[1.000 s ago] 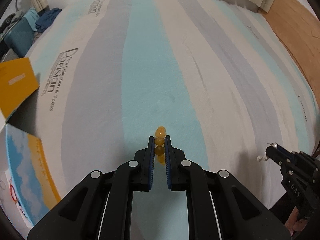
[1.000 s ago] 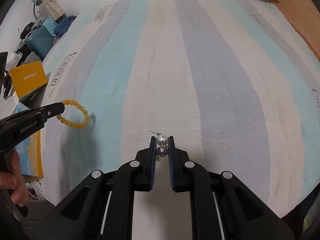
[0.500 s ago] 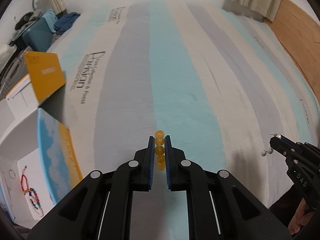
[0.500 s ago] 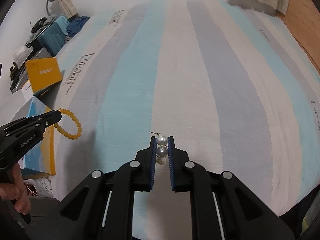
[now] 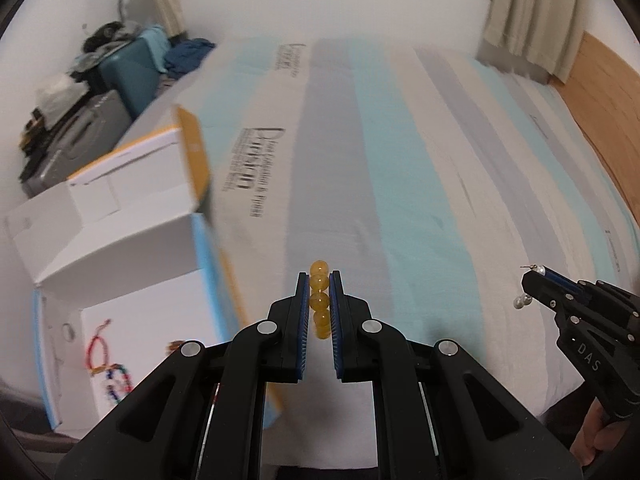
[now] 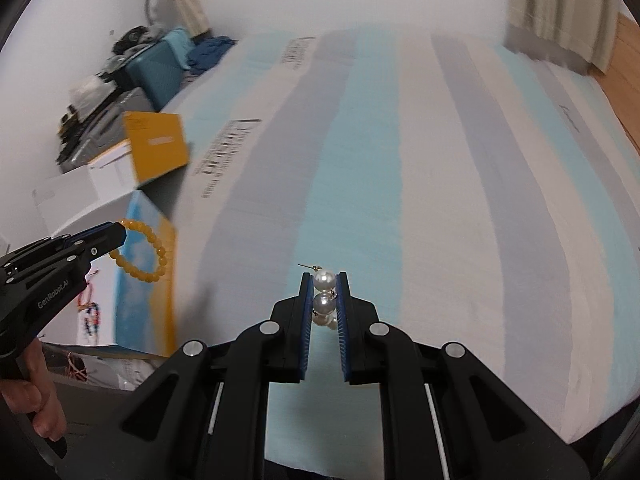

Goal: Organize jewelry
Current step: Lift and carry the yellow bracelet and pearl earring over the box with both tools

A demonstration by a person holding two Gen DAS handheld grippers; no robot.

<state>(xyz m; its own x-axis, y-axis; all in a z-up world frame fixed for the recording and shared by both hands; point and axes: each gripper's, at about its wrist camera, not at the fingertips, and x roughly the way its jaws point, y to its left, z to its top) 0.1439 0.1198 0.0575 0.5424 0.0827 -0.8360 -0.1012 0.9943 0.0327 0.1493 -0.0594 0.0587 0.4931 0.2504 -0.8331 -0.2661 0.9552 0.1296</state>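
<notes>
Hanging above the bed, beads are clamped in the left claw, apparently pearl earrings in the right claw.

Two black two-finger grippers: left, right. One amber bead bracelet. One pearl earring piece showing three or four white pearls. One open white cardboard box holding one multicoloured beaded bracelet.

Left gripper pinches an amber bead bracelet over the striped bed; open white box of beaded bracelets sits off left.
</notes>
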